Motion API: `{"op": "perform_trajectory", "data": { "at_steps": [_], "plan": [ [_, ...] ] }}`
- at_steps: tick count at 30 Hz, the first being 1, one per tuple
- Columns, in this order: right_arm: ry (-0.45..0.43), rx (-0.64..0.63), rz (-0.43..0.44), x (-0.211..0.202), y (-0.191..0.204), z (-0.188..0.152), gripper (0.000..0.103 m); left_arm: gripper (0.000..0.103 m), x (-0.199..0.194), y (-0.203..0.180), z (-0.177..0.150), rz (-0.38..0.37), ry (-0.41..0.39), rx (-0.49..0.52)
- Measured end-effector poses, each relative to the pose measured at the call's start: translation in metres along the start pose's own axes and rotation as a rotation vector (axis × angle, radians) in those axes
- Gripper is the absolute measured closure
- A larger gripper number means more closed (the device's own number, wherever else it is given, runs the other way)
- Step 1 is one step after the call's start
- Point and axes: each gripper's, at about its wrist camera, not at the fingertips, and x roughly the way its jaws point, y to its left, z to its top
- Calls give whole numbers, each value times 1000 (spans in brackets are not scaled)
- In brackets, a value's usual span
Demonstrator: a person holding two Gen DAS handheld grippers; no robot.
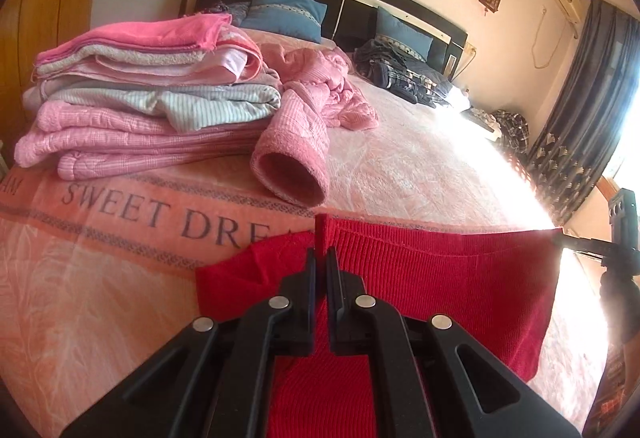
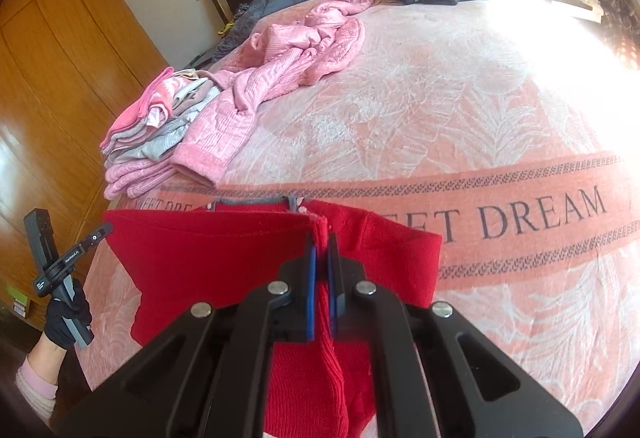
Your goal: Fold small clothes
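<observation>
A red knitted garment [image 1: 440,278] is held stretched above the pink bedspread [image 1: 400,166], its top edge pinched at one corner by the left gripper [image 1: 321,258] and at the other by the right gripper [image 2: 321,242], both closed tight on the fabric. A stack of folded clothes [image 1: 140,94] is seen on the bedspread beyond, with a crumpled pink robe [image 1: 316,94] touching it. No containers are seen.

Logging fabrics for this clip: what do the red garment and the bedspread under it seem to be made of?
Red garment: looks like a ribbed knit, wool or acrylic, matte; fine parallel ribs show across it. Bedspread: seems a plush woven blanket with a soft sheen, a pale leaf pattern and a printed "SWEET DREAM" band; the fibre cannot be told.
</observation>
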Motion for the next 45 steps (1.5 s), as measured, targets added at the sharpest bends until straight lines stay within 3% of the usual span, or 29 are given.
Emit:
{"op": "perform_trajectory", "data": {
  "at_steps": [4,10,15,17,19,20,22,25,27,29,33,38,40,42,45],
  "plan": [
    [53,36,-52,51,-20,27,100,99,46,13,11,50,58,-4],
    [160,42,-140,122,-35,24,100,99,109,23,-10,144,194,28],
    [208,62,-193,151,-48,11,100,98,131,33,-25,165,242,12],
    [215,64,-206,156,-48,7,97,92,130,38,-25,165,241,-15],
    [208,66,-210,154,-48,5,93,87,125,44,-23,166,233,-51],
    [199,73,-206,149,-48,4,84,83,120,48,-22,172,225,-69],
    [168,79,-175,132,-47,4,81,79,102,52,-19,189,188,-98],
    [144,80,-101,97,-42,-5,81,80,63,39,-21,186,121,-51],
    [157,44,-67,75,-37,-22,80,72,39,23,-32,163,111,9],
    [191,-6,-70,58,-32,-47,73,65,23,6,-47,150,128,52],
    [266,-46,-54,40,-32,-101,72,61,9,-18,-77,103,187,85],
    [309,-46,-2,28,-26,-146,72,56,9,-28,-106,90,228,41],
    [329,-48,4,30,-24,-156,74,55,13,-28,-113,85,241,14],
    [348,-45,18,35,-22,-163,88,55,17,-28,-118,90,249,1],
    [349,-43,25,36,-18,-165,98,55,24,-26,-125,96,275,-16]
  ]
}}
